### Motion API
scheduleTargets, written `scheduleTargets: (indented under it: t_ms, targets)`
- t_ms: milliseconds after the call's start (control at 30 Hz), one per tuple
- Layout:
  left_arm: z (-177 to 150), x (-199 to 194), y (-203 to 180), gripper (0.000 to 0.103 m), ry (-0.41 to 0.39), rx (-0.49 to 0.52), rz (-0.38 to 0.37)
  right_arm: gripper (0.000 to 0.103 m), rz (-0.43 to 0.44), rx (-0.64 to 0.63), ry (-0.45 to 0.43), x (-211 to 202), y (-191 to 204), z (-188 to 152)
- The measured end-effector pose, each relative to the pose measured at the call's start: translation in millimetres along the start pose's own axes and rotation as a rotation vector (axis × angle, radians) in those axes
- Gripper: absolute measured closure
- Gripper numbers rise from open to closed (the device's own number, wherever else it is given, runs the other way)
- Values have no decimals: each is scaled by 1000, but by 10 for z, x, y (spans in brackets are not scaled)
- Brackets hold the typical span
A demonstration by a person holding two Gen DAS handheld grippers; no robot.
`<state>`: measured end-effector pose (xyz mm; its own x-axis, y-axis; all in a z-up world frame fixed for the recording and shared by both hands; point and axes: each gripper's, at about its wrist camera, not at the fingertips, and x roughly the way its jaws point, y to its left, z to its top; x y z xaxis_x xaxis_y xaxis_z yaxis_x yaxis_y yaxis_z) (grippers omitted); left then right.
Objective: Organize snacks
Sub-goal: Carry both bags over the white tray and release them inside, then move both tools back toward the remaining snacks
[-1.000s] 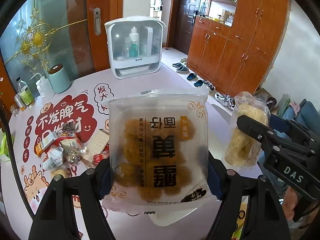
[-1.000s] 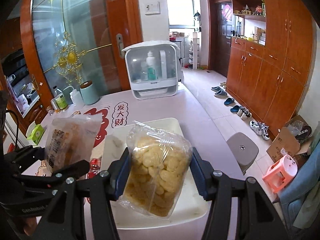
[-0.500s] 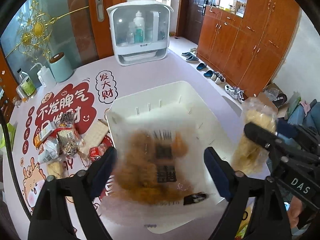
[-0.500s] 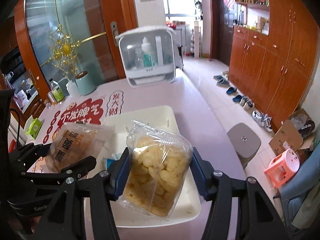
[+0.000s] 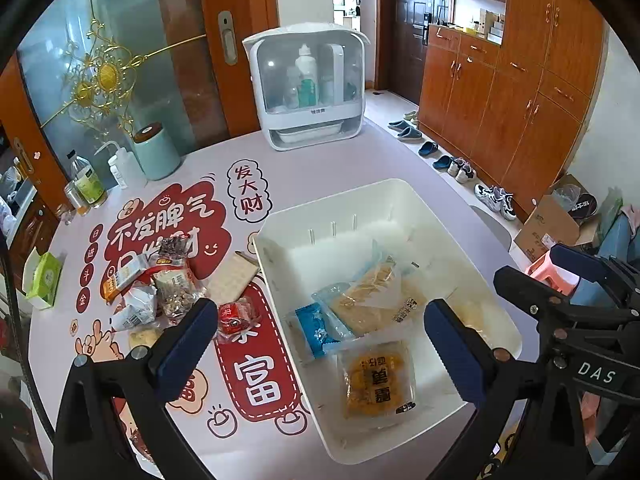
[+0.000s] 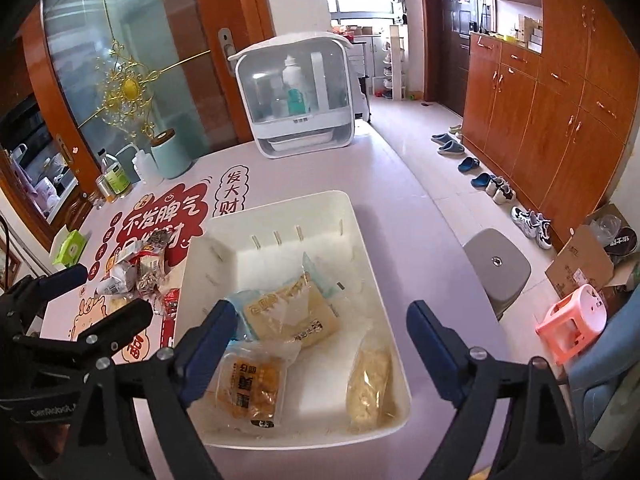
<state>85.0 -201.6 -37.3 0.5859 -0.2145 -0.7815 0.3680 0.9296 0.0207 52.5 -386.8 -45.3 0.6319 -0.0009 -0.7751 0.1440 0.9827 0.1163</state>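
A white bin [image 5: 340,196] [image 6: 280,210] sits on the table and holds several snack packs. The pack of round brown cakes [image 5: 378,380] [image 6: 250,386] lies at its near end. The clear bag of pale puffs [image 6: 370,384] lies at its near right corner. A pale biscuit pack [image 5: 372,300] [image 6: 290,312] and a blue wrapper [image 5: 320,330] lie in the middle. My left gripper [image 5: 320,344] is open and empty above the bin. My right gripper [image 6: 320,340] is open and empty above the bin.
A pile of loose snack packs [image 5: 160,280] [image 6: 136,268] lies on the table left of the bin, with a red packet [image 5: 236,316] nearest it. A white cabinet [image 5: 306,84], a teal canister [image 5: 156,152] and bottles [image 5: 90,184] stand at the back. A green box [image 5: 44,276] sits far left.
Both grippers opened. The brown cake pack dropped from my left gripper into the bin, and the bag of puffs dropped from my right gripper into the bin.
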Motion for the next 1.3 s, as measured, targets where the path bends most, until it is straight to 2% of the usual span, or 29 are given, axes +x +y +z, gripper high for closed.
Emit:
scheduleTargets:
  t_ms: [333, 733, 1067, 1300]
  targets:
    - [-80, -128, 60, 1, -16, 8, 23, 15, 12, -19, 4, -46, 114, -38]
    - [-253, -226, 316, 1, -4, -23, 45, 15, 30, -45, 15, -69, 367, -103]
    - [-495, -389, 725, 1, -2, -65, 88, 15, 69, -85, 29, -80, 736, -172]
    - [-691, -503, 1227, 1, 8, -138, 141, 15, 110, -134, 32, -75, 1190, -187]
